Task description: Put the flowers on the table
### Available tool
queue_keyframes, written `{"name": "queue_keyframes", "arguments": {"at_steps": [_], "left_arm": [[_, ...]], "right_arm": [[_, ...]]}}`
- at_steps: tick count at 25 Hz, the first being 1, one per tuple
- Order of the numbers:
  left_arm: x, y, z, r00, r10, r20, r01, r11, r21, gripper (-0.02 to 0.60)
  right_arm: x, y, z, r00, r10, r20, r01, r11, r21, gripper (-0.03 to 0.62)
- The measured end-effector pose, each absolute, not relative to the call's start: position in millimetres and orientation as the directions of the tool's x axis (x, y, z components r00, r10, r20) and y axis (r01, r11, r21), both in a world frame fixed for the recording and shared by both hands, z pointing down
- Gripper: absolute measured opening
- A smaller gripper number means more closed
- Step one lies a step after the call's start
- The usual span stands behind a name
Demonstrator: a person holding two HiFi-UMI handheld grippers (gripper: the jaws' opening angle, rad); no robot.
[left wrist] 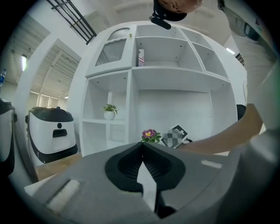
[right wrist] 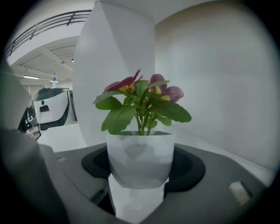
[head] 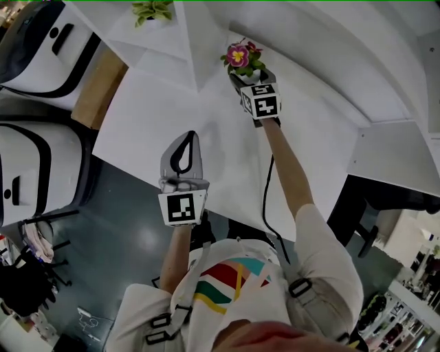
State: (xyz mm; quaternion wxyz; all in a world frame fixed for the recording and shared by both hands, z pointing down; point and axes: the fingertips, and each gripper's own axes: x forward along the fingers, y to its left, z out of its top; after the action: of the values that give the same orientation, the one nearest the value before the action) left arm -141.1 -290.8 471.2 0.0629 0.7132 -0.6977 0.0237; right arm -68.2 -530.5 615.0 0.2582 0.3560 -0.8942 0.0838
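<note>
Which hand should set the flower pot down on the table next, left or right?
Right. The right gripper holds the white flower pot above the table. The left gripper is shut and empty, back near the table's edge.

In the head view we get only the blossoms point(head: 239, 55); their pot point(right wrist: 139, 159) hides behind the right gripper point(head: 249, 75). Beyond the tongs, a second plant point(head: 152, 10) is clipped by the top edge.
</note>
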Motion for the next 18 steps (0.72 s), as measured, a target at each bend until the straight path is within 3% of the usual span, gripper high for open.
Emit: {"name": "queue_keyframes", "arguments": {"at_steps": [18], "left_arm": [[-156, -274, 515, -0.046, -0.973, 0.224, -0.998, 0.056, 0.036, 0.005]], "right_arm": [[-92, -592, 667, -0.596, -0.592, 0.542, -0.692, 0.722, 0.028, 0.321]]}}
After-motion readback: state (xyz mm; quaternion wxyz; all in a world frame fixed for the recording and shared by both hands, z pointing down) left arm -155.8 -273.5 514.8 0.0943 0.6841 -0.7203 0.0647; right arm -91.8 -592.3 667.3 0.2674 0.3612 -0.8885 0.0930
